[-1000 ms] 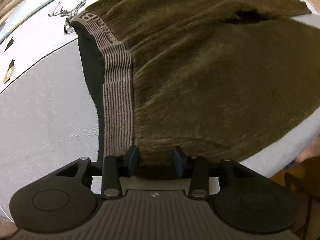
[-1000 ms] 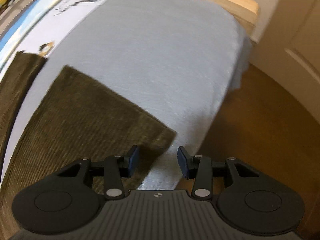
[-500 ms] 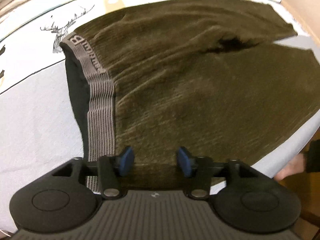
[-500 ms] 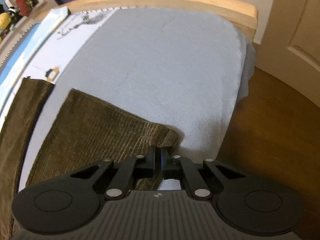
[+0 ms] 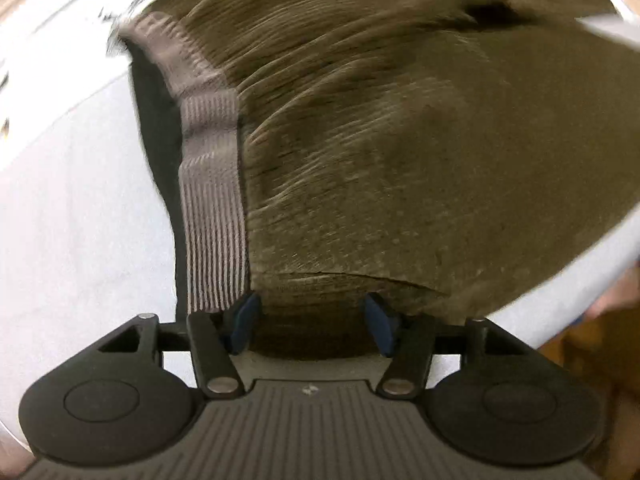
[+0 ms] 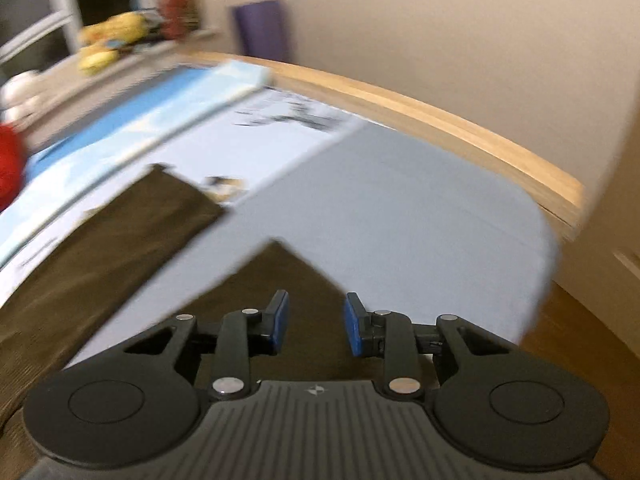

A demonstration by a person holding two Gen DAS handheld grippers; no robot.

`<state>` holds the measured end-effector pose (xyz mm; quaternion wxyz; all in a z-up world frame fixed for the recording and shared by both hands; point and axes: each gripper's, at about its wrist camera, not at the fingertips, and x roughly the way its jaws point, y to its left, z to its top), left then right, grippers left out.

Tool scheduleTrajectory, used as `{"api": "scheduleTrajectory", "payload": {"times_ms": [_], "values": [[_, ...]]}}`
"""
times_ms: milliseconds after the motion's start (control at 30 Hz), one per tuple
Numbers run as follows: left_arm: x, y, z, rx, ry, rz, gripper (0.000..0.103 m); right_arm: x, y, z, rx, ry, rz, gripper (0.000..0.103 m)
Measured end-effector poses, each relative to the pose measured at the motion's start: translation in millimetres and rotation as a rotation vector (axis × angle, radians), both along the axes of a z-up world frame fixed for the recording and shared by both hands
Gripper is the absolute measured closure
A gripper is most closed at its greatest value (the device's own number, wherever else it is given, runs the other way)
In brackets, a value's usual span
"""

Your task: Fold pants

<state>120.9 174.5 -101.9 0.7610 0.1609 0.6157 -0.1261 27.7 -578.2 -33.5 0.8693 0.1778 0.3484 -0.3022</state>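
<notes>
A: Where do the pants (image 5: 400, 152) lie right now?

B: Spread flat on the bed (image 5: 80, 208). In the left wrist view they fill the centre and right of the frame, waist end at the lower left, legs running away toward the upper right. That is the long axis: waistband near the left gripper (image 5: 312, 322), hems far off by the right one.

A: And the left gripper itself?

B: It points almost straight down over the near waist edge. Its jaws stand fairly wide apart, straddling a raised lip of fabric, but the blue pads do not press on it, so it has hold of nothing.

A: The right gripper (image 6: 313, 322)?

B: Its jaws have just been opening. In the right wrist view the corner of one leg hem (image 6: 280, 268) lies on the sheet just above and beyond the pads; cloth shows behind the gap, not pinched. The other leg (image 6: 120, 240) lies apart at the left of that frame.

A: So which hand is nearer what?

B: Left to the waist, right to the hems. I judge the fold runs along the length.

A: What is the cloth like?

B: Olive-brown corduroy with fine ribs, soft and limp. The waistband (image 5: 214, 208) is grey ribbed elastic over a dark lining. The sheet is pale blue-grey, with a wooden bed frame (image 6: 460, 132) at the upper right.
</notes>
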Motion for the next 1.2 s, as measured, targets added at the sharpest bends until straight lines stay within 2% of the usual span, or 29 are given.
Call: {"api": "scheduleTrajectory", "payload": {"times_ms": [67,133,167,233,367,533,600,667,700,867,1033,1100,1167,1200], "values": [[5.7,4.0,13.0,-0.056,-0.038,0.053,0.047,10.1,16.8,3.9,-0.02,-0.01,0.069,0.071],[10.2,9.8,29.1,-0.12,-0.103,0.1,0.047,18.7,30.6,8.9,-0.028,-0.027,0.127,0.072],[12.6,11.7,35.4,-0.142,-0.132,0.124,0.051,23.0,37.3,11.4,-0.03,-0.041,0.162,0.072],[15.7,11.5,43.0,-0.156,-0.177,0.152,0.058,30.4,49.1,17.9,-0.043,-0.073,0.212,0.072],[19.6,-1.6,57.6,-0.13,-0.303,0.138,0.067,48.8,75.5,29.5,-0.076,-0.122,0.29,0.072],[36.1,-11.3,85.2,-0.161,-0.485,0.227,0.066,74.7,109.9,37.0,-0.065,-0.144,0.344,0.072],[41.1,-13.2,93.6,-0.169,-0.563,0.275,0.061,79.2,123.7,40.1,-0.056,-0.161,0.362,0.072],[45.8,-15.9,100.0,-0.158,-0.608,0.307,0.049,86.2,136.1,42.6,-0.077,-0.184,0.38,0.072],[48.7,-18.5,102.2,-0.147,-0.627,0.318,0.048,90.1,143.2,43.7,-0.102,-0.194,0.393,0.072],[64.2,-22.0,109.6,-0.148,-0.641,0.408,0.039,107.3,179.4,44.6,-0.185,-0.183,0.495,0.072],[85.9,-17.9,106.1,-0.182,-0.565,0.452,0.04,122.8,205.5,49.2,-0.191,-0.175,0.564,0.072],[93.3,-18.0,100.4,-0.194,-0.537,0.423,0.057,125.9,213.3,52.8,-0.2,-0.173,0.57,0.072],[101.3,-26.0,92.7,-0.167,-0.539,0.393,0.087,127.6,216.7,59.0,-0.185,-0.198,0.569,0.073],[106.7,-30.0,89.0,-0.157,-0.54,0.375,0.094,128.1,217.2,60.7,-0.171,-0.213,0.566,0.075]]}}
